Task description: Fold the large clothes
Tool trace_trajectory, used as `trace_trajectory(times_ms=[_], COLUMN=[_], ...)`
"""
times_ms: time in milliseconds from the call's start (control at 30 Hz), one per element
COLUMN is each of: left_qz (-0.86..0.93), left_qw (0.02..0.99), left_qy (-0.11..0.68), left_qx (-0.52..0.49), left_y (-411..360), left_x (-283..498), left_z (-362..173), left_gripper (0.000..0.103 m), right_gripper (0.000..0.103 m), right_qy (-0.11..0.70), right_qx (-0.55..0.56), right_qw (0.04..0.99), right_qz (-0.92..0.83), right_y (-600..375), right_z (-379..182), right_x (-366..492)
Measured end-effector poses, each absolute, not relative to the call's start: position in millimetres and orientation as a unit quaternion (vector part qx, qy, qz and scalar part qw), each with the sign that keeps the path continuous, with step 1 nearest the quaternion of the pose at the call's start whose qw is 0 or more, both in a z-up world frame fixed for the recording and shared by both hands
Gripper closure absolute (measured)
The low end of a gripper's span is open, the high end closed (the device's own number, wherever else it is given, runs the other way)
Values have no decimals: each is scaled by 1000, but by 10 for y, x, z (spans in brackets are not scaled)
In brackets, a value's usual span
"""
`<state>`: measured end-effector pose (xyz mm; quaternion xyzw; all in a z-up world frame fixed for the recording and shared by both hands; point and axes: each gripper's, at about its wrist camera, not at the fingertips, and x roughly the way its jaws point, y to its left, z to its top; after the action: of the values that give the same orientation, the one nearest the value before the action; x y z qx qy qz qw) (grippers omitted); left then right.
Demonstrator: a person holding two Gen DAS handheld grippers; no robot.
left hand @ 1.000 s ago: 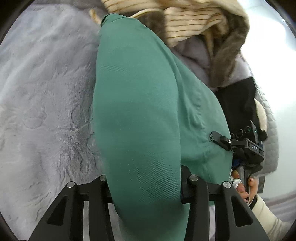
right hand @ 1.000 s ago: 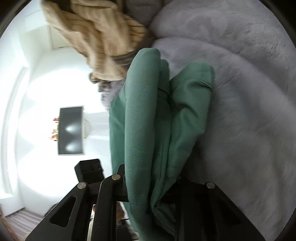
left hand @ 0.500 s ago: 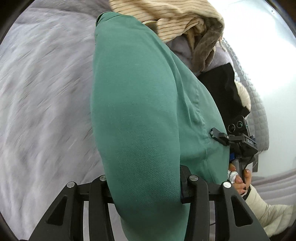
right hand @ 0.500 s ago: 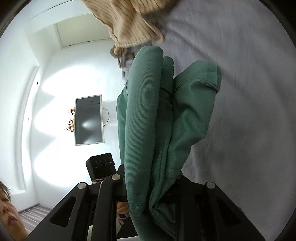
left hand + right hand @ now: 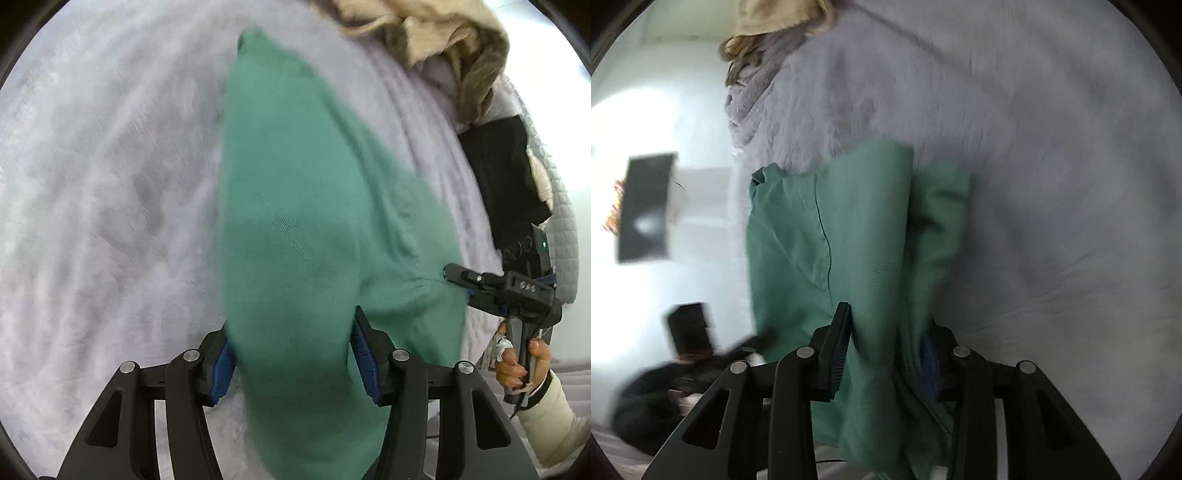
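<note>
Nearby, beige clothes (image 5: 436, 33) crowd the green garment (image 5: 295, 221).

A bed under a pale lilac plush blanket (image 5: 110, 192) carries a heap of beige clothes (image 5: 436, 33) and a black garment (image 5: 506, 166) near its edge.

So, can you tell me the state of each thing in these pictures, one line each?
Green garment: bunched, lifted, held at two spots over the grey blanket.
Left gripper: shut on the garment.
Right gripper: shut on the garment.
Beige clothes: crumpled in a pile.
Black cloth: lying at the bed's edge.
</note>
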<state>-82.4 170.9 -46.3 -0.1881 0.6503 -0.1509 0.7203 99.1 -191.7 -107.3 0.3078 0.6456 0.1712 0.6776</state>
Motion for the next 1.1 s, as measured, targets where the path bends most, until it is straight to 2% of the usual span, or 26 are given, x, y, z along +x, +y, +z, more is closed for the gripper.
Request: trace_trajectory(times_ms=[67, 167, 233, 267, 333, 367, 433, 633, 667, 733, 767, 833, 933, 967, 1000, 1033, 1067, 1100], left_qz=[-140, -102, -88, -72, -60, -52, -39, -16, -14, -23, -27, -30, -36, -38, -37, -34, -29, -25], left_qw=[747, 777, 780, 781, 782, 785, 791, 792, 794, 795, 795, 792, 780, 773, 765, 761, 755, 751], left_qy=[619, 590, 588, 594, 601, 601, 595, 603, 601, 601, 602, 606, 622, 630, 640, 646, 653, 658], left_qx=[-198, -196, -193, -182, -157, -144, -137, -96, -84, -76, -73, -67, -61, -61, -59, -56, -47, -40], left_y=[1878, 2013, 2025, 1986, 1899, 1866, 1880, 1830, 1797, 1801, 1799, 1765, 1647, 1599, 1556, 1552, 1522, 1502], left_x=[-855, -737, -623, -554, -480, -448, -431, -555, -620, -807, -892, -1051, -1326, -1401, -1470, -1520, -1588, -1640], left_z=[-290, -210, -305, -402, -578, -639, -674, -449, -363, -209, -151, -90, -94, -136, -198, -239, -314, -363], left_gripper=[47, 47, 47, 47, 44, 35, 28, 28, 28, 28, 28, 28, 28, 28, 28, 28, 28, 28], right_gripper=[63, 63, 77, 94, 94, 94, 94, 92, 86, 47, 20, 19, 24, 33, 50, 61, 81, 84], right_qy=[626, 613, 619, 626, 634, 640, 649, 653, 653, 651, 651, 651, 668, 676, 685, 698, 702, 702], right_qx=[306, 347, 336, 308, 237, 236, 267, 233, 226, 221, 221, 213, 190, 187, 183, 171, 154, 131], right_qw=[699, 691, 688, 697, 723, 720, 703, 708, 708, 707, 703, 699, 686, 680, 674, 669, 673, 680], right_qz=[159, 165, 174, 167, 137, 127, 117, 136, 144, 164, 180, 205, 217, 214, 209, 191, 177, 163], right_y=[-1990, -2043, -1947, -1900, -1824, -1862, -2013, -2037, -2030, -2003, -1964, -1890, -1693, -1635, -1576, -1514, -1510, -1502], right_z=[-909, -971, -1085, -1122, -1197, -1309, -1455, -1156, -1093, -937, -829, -697, -655, -702, -769, -880, -933, -959], right_x=[1019, 1148, 1270, 1320, 1425, 1482, 1500, 1394, 1344, 1195, 1066, 837, 494, 440, 402, 343, 294, 273])
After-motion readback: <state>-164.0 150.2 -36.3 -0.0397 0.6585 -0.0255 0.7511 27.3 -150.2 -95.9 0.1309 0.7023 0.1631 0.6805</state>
